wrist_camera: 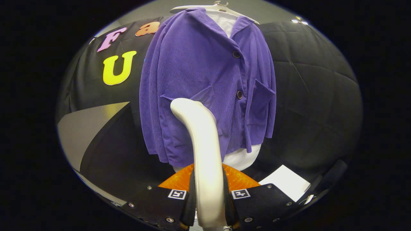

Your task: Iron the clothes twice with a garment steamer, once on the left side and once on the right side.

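Right, we are looking straight along the tongs (208, 205), and both fingers press against the sides of the cream, curved plastic handle of the garment steamer (200, 141), so we have it firmly clamped. That handle rises from between the fingers and arches up and to the left, and its rounded top sits in front of the lower part of the purple ribbed-knit jacket (199, 77). Whether it touches the cloth we cannot tell from here.

Containers first: the steamer's translucent orange body (239, 179) bulges out behind the handle just above the fingers, and we cannot make out what is inside it. On the jacket we count two patch pockets, one (260, 96) to the right of the buttons and one (204, 94) just behind the steamer's top; nothing shows poking out of either.

The jacket hangs on a pale hanger (212, 7) against the black quilted wall (314, 96), buttoned with two dark round buttons (239, 94) down its front. A white shirt (239, 158) sits underneath, peeking out at the collar and below the hem.

Around it, a grey panel (83, 128) leans off to the left of the jacket, and a white rectangular sheet (285, 181) lies low on the right, just beyond the right finger. The steamer handle itself blocks our sight of the middle of the jacket's hem.
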`<action>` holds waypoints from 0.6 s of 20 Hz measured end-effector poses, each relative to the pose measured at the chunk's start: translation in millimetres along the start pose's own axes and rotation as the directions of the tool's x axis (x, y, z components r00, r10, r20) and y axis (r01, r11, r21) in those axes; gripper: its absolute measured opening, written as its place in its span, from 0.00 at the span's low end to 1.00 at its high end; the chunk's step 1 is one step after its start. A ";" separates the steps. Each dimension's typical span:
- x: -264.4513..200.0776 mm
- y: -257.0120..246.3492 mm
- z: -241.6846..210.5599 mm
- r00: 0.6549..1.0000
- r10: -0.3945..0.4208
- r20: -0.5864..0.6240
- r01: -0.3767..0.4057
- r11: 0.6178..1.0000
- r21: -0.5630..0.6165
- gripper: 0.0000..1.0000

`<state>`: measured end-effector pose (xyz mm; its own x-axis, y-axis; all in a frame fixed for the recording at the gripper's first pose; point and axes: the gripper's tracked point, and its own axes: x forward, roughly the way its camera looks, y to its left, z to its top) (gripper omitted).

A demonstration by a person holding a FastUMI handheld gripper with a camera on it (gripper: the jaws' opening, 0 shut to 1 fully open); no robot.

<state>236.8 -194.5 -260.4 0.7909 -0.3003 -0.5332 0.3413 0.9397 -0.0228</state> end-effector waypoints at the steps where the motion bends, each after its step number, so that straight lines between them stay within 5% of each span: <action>1: 1.5 -0.1 -9.1 1.000 -0.005 -0.017 0.005 1.000 -0.012 0.36; 12: -10.2 3.4 -53.9 0.990 0.041 -0.133 -0.041 0.999 0.003 0.36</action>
<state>202.4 -179.4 -300.6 0.7296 -0.2365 -0.6417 0.3101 0.9507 0.0021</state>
